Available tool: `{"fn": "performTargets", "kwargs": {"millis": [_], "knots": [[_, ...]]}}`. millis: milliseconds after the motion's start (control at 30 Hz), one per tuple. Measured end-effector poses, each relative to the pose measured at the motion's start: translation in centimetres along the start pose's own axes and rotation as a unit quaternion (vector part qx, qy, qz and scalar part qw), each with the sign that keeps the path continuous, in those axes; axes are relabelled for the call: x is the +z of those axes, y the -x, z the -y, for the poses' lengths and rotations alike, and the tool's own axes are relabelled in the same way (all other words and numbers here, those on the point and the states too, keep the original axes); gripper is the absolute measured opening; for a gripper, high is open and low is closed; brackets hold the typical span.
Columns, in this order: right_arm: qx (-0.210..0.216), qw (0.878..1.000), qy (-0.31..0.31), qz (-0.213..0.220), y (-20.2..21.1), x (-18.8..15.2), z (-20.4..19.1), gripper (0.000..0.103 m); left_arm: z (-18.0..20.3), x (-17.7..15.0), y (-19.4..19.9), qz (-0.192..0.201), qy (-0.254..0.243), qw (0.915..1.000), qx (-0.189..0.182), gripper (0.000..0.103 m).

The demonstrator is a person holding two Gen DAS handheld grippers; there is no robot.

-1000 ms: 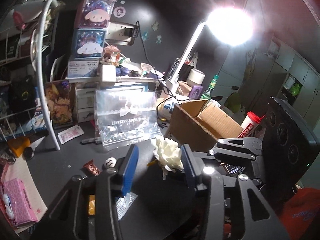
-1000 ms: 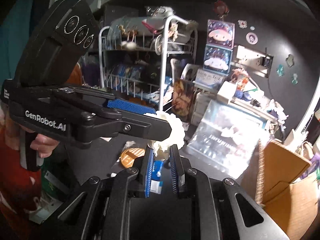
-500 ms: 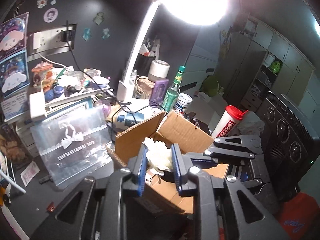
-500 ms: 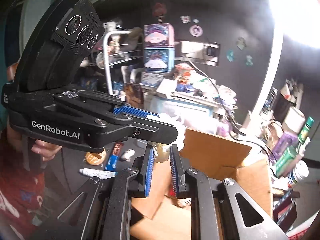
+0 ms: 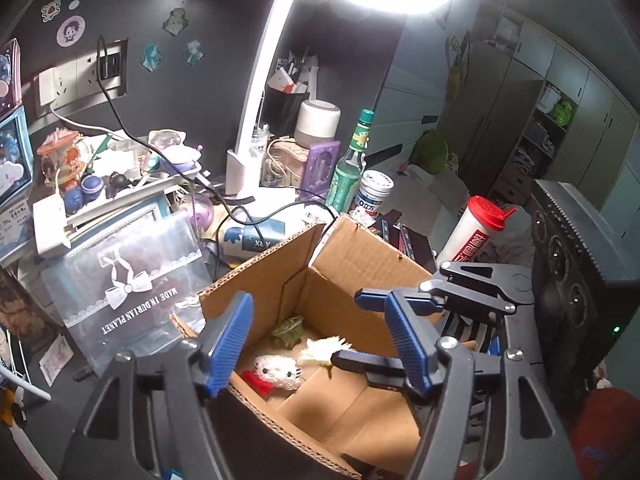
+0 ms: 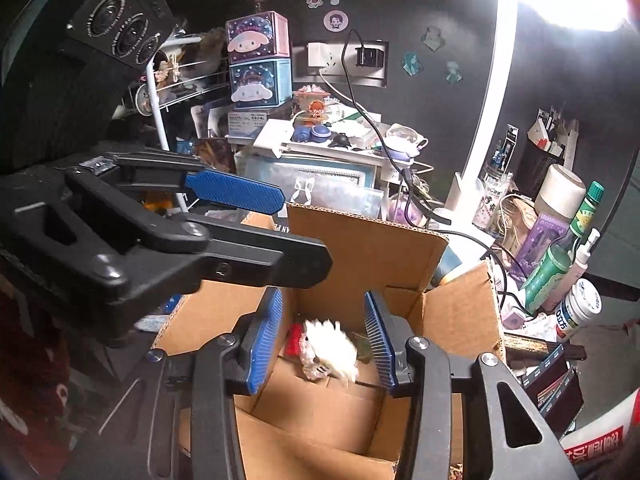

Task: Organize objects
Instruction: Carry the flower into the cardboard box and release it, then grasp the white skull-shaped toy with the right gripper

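Left tongs (image 5: pixel 320 340): black frame, blue ribbed pads, spread wide with nothing between them, poised over the open brown cardboard box (image 5: pixel 360 264). Right tongs (image 6: pixel 326 338): same make, likewise spread and empty, above the same box (image 6: pixel 460 312).

White fluffy artificial flower (image 5: pixel 324 350): lies loose inside the box, free of both pairs of pads; blurred in the right wrist view (image 6: pixel 334 346).

White crocheted cat doll with red bow (image 5: pixel 278 372): on the box floor, just beside the flower. Small green figure (image 5: pixel 289 330): on the box floor, behind the doll, near the flower.

Box: flaps upright, standing on the cluttered dark surface (image 5: pixel 68 364).

Beside the box, left: clear plastic pouch printed with a white bow (image 5: pixel 128 292), propped upright. Behind the box: green glass bottle (image 5: pixel 350 164) and white desk lamp (image 5: pixel 256 108), lit. To the right: white shaker cup with red lid (image 5: pixel 478 232).
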State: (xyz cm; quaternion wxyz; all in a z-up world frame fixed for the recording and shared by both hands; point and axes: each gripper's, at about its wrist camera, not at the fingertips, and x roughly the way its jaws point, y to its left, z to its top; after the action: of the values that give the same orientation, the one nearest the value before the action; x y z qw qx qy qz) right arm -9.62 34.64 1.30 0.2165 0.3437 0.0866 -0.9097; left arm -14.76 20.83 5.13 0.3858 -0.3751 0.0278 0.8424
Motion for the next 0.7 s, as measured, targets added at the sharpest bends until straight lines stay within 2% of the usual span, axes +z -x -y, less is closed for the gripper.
{"fn": "performTargets", "kwargs": {"millis": [33, 167, 233, 333, 500, 700], "knots": [[0.0, 1.0, -0.001, -0.001, 0.0, 0.0, 0.1, 0.038, 0.0, 0.0, 0.3, 0.002, -0.003, 1.0, 0.006, 0.075], [0.002, 1.0, -0.002, -0.001, 0.1, 0.0, 0.1, 0.039, -0.3, -0.3, 1.7, 0.009, -0.009, 0.9995, 0.029, 0.078], [0.007, 1.0, 0.002, 0.001, 0.2, 0.1, -0.3, 0.039, -0.8, -0.8, 2.8, 0.019, -0.005, 0.9992, 0.035, 0.085], [0.037, 0.999, 0.012, 0.011, 0.3, 0.4, -1.9, 0.039, -2.1, -1.9, 5.1, 0.036, 0.0, 0.9975, 0.061, 0.086], [0.091, 0.994, 0.059, 0.032, 0.6, 1.0, -7.2, 0.039, -5.8, -4.7, 9.8, 0.062, 0.03, 0.9901, 0.122, 0.09], [0.164, 0.981, 0.107, 0.014, -2.2, 1.0, -14.4, 0.039, -10.6, -10.4, 13.4, 0.065, 0.08, 0.9743, 0.201, 0.09]]}}
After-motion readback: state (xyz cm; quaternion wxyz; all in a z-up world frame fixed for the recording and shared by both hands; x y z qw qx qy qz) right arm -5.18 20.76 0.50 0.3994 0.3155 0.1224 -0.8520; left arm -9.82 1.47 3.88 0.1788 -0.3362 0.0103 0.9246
